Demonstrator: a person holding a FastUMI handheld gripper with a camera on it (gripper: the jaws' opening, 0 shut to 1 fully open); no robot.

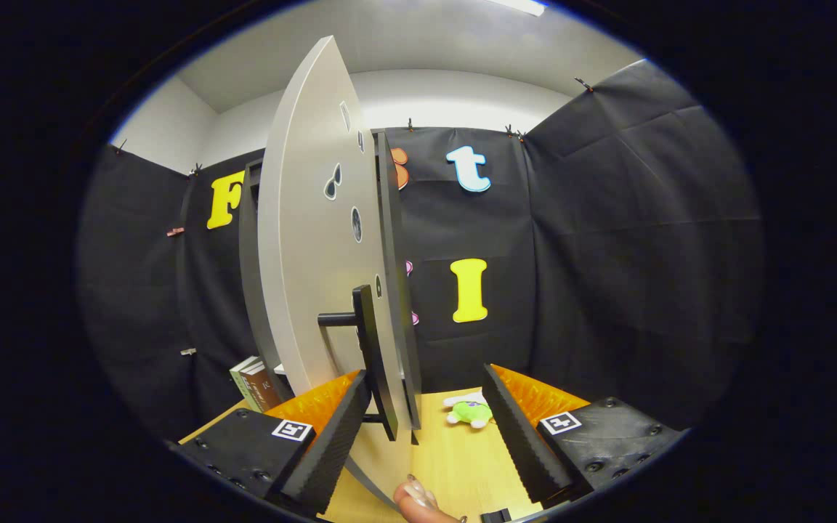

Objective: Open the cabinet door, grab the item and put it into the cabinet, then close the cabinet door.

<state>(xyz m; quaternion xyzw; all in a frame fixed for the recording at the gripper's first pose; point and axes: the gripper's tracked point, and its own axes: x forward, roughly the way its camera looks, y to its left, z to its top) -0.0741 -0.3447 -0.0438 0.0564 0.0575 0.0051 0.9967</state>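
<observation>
The tongs point(424, 428) are spread wide apart, gripping nothing, fingers angled out over the pale wooden desk point(462, 465). At about eleven o'clock from the gap, the cabinet door point(309, 240) stands swung out edge-on, a light grey panel with small dark cut-out marks on its face. Its dark bar handle point(371, 356) sticks out on a short post, running down just inside the left finger; whether it touches that finger I cannot tell. Behind the door, the dark cabinet point(250, 276) frame stands tall.

The item: a small plush toy point(469, 411), bright green body with white parts and a touch of purple, lying on the desk just beyond the fingers at roughly one o'clock, close to the right finger's inner edge and well clear of any grip. At ten o'clock, two books point(253, 383) lean by the cabinet's base. A fingertip point(418, 503) with a long glossy nail pokes in at six o'clock.
</observation>
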